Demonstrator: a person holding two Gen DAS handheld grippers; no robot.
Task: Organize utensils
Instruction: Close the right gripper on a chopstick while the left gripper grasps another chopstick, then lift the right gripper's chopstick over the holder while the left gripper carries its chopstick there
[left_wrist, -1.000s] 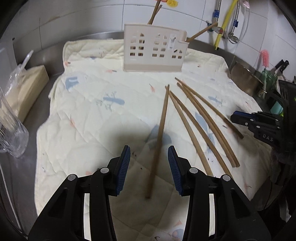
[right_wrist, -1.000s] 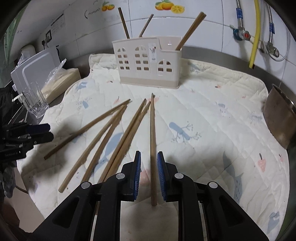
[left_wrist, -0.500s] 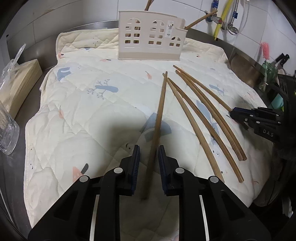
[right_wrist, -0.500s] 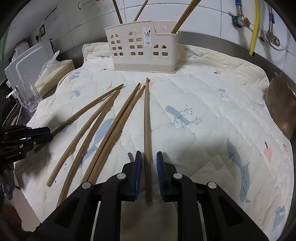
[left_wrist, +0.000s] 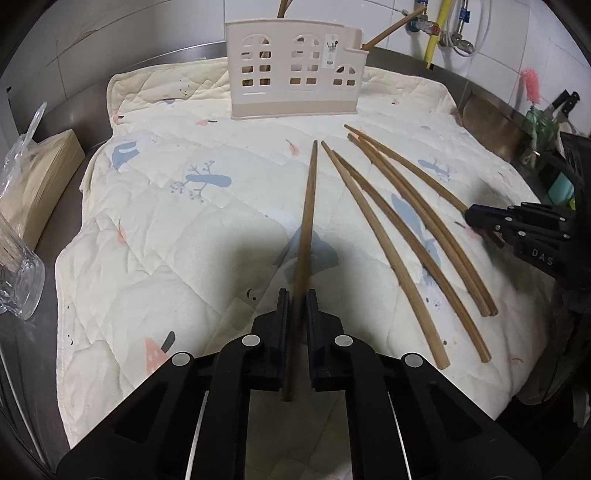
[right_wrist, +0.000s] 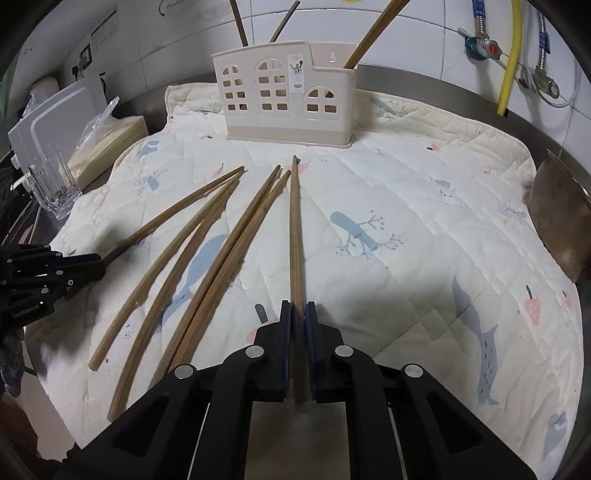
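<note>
A beige utensil holder (left_wrist: 293, 70) with arched cut-outs stands at the back of a quilted mat (left_wrist: 177, 221), with chopsticks standing in it; it also shows in the right wrist view (right_wrist: 286, 98). My left gripper (left_wrist: 296, 295) is shut on a wooden chopstick (left_wrist: 308, 214) that points toward the holder. My right gripper (right_wrist: 297, 306) is shut on another chopstick (right_wrist: 295, 229), also pointing at the holder. Several loose chopsticks (left_wrist: 399, 229) lie on the mat right of the left gripper; in the right wrist view they lie left of the held one (right_wrist: 207, 258).
A clear glass (right_wrist: 55, 188) and a bagged pale block (left_wrist: 33, 177) stand off the mat's left edge. A metal pot (right_wrist: 561, 221) sits at the right edge. Pipes and a yellow hose (right_wrist: 511, 55) run down the tiled wall behind.
My left gripper closed on the chopstick and lifted its near end. Both grippers moved closer to the holder with their chopsticks.
</note>
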